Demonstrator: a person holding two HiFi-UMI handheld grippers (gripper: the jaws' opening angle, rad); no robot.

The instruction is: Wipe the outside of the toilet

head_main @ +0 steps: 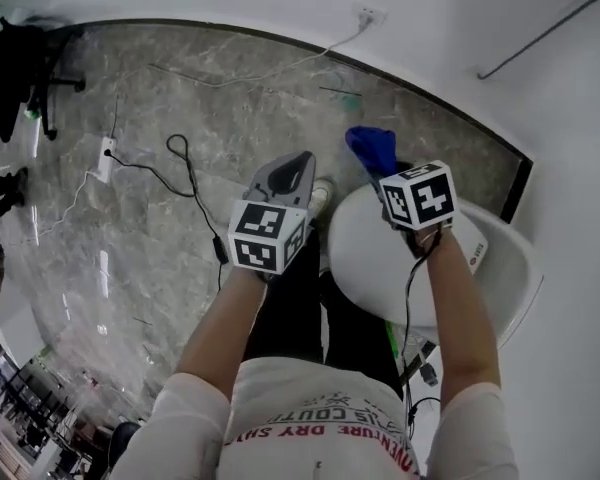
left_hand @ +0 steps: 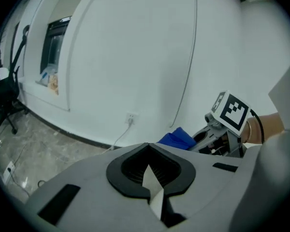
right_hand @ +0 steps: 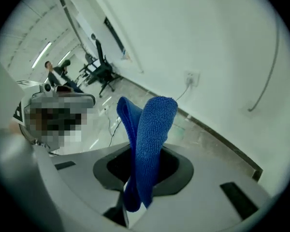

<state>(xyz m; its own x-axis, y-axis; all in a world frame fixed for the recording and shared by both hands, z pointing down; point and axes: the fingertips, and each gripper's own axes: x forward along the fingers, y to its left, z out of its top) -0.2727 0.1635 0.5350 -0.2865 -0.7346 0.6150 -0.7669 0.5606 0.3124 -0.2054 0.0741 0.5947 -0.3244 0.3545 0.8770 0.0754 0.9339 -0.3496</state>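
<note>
The white toilet [head_main: 372, 260] stands low at the right of the head view, its lid down, against the white wall. My right gripper [head_main: 382, 174] hovers over the toilet's far edge, shut on a folded blue cloth [head_main: 370, 147] that sticks up out of the jaws [right_hand: 150, 129]. My left gripper [head_main: 296, 171] hangs beside the toilet's left side over the floor, its jaws shut with nothing held [left_hand: 152, 180]. The left gripper view also catches the blue cloth [left_hand: 177, 138] and the right gripper's marker cube [left_hand: 230, 111].
Black and white cables run over the grey marble floor [head_main: 130, 238], with a power strip [head_main: 106, 158] and a wall socket [head_main: 368, 15]. A black office chair [head_main: 15, 73] stands at the far left. A shoe [head_main: 322, 196] rests by the toilet's base.
</note>
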